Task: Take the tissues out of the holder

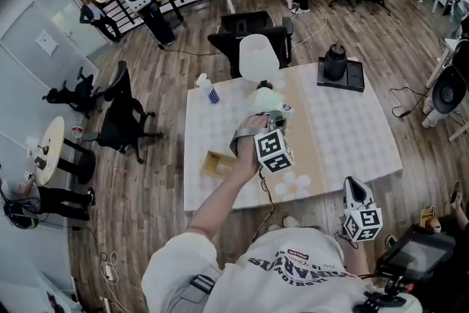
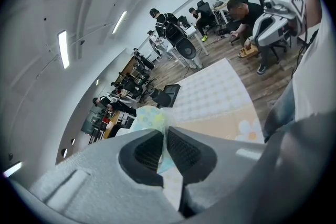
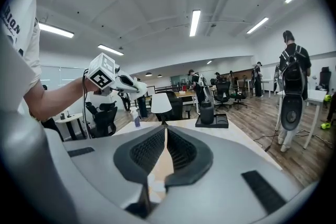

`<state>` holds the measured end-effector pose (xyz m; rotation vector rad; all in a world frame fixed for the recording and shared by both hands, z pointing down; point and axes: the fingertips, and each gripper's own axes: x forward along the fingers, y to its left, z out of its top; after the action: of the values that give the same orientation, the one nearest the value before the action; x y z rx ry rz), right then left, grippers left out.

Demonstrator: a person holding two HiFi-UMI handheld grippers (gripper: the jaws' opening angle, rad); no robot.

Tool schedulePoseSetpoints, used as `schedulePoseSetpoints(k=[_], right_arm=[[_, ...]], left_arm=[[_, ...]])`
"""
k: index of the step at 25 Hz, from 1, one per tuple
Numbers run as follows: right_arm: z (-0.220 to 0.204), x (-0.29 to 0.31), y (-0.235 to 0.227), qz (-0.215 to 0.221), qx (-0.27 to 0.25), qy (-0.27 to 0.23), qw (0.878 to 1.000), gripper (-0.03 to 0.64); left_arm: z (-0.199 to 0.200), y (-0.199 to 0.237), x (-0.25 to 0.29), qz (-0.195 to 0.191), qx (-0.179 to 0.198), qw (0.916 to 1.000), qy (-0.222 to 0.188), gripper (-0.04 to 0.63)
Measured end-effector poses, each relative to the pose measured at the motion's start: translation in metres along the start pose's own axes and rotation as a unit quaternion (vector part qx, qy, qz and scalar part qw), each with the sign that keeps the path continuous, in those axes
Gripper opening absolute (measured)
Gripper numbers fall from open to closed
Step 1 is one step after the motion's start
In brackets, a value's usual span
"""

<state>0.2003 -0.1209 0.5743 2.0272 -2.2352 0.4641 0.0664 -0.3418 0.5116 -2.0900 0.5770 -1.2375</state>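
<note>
My left gripper (image 1: 278,114) is held up over the middle of the table, shut on a pale tissue (image 1: 264,100) with a faint blue and yellow print. In the left gripper view the tissue (image 2: 157,124) sticks out from between the closed pads of the left gripper (image 2: 163,137). A tan wooden holder (image 1: 217,163) lies on the table's left part, below and to the left of that gripper. My right gripper (image 1: 353,185) hangs near the table's front right edge, close to my body. Its jaws are shut with nothing between them in the right gripper view (image 3: 164,140).
The white table (image 1: 359,135) has a beige runner (image 1: 308,121) with flower prints. A white-shaded lamp (image 1: 259,57), a black object on a black tray (image 1: 340,68) and a spray bottle (image 1: 209,90) stand along its far side. Office chairs and several people surround it.
</note>
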Motion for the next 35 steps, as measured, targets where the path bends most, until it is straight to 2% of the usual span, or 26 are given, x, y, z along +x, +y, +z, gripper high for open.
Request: schedulePoseSetpoints(k=[4, 21, 29, 35], right_arm=[[-0.001, -0.010, -0.005, -0.011, 0.003, 0.001, 1.000, 0.011], [0.007, -0.007, 0.003, 0.002, 0.000, 0.000, 1.000, 0.011], [0.004, -0.007, 0.003, 0.004, 0.001, 0.001, 1.000, 0.011], [0.003, -0.010, 0.001, 0.000, -0.001, 0.005, 1.000, 0.011]], left_arm=[[0.009, -0.005, 0.002, -0.006, 0.005, 1.0000, -0.006, 0.021], [0.000, -0.014, 0.011, -0.010, -0.003, 0.9999, 0.007, 0.021], [-0.013, -0.042, 0.041, -0.012, -0.015, 0.9997, 0.017, 0.021], [-0.034, -0.064, 0.071, -0.010, -0.008, 0.9996, 0.026, 0.021]])
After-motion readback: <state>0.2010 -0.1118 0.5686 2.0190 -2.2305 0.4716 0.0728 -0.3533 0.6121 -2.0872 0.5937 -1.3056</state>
